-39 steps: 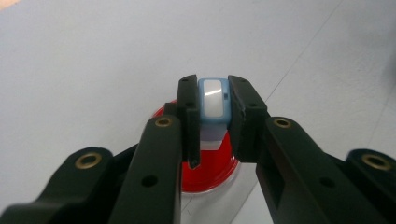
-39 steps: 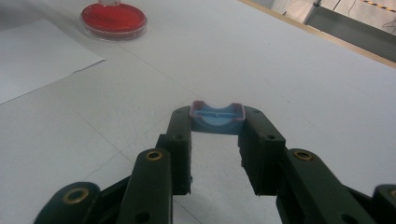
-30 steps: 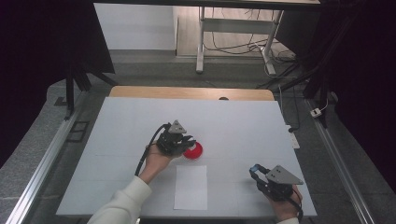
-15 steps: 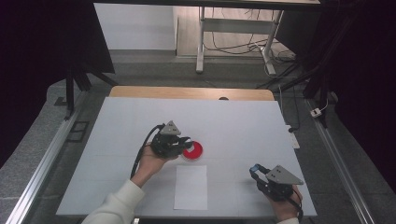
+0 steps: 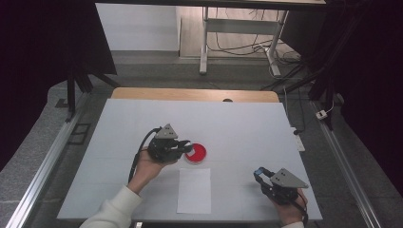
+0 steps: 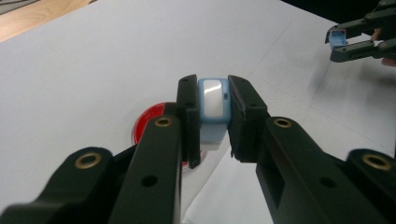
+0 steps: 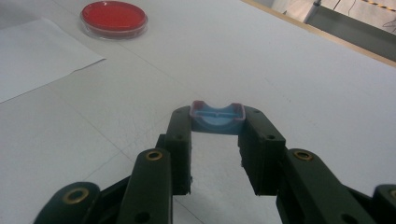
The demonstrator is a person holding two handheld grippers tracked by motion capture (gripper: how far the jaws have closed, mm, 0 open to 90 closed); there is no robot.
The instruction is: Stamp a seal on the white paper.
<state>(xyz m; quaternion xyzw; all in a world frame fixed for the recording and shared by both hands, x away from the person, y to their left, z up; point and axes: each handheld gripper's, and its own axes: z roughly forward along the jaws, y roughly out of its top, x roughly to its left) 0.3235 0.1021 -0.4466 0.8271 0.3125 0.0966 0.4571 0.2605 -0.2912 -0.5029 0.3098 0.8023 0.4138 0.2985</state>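
left fingers: the two black pads (image 6: pixel 189 122) press from either side on a small light-blue piece with a white face (image 6: pixel 213 108), which stands upright between them.
left gripper: (image 5: pixel 186 147) clamped on that blue-and-white piece, held just over the near-left rim of the red dish; in the high view the jaws point right, toward the dish.
right fingers: the black pads (image 7: pixel 180 135) pinch a small blue cap-like piece with a scooped top edge (image 7: pixel 217 117) at their very tips.
right gripper: (image 5: pixel 260 174) closed on the blue cap, low over the table at the near right, jaws pointing up-left; in the left gripper view it shows far off at the upper right with the blue bit between its jaws.
red dish: (image 5: pixel 196 153) a shallow round dish with a clear rim, flat on the table near the middle, just right of the left gripper and well apart from the right one.
paper sheet: (image 5: pixel 194 190) a white sheet lying flat just nearer than the dish, between the two hands.
table: (image 5: pixel 247 123) white top with a wooden strip along its far edge.
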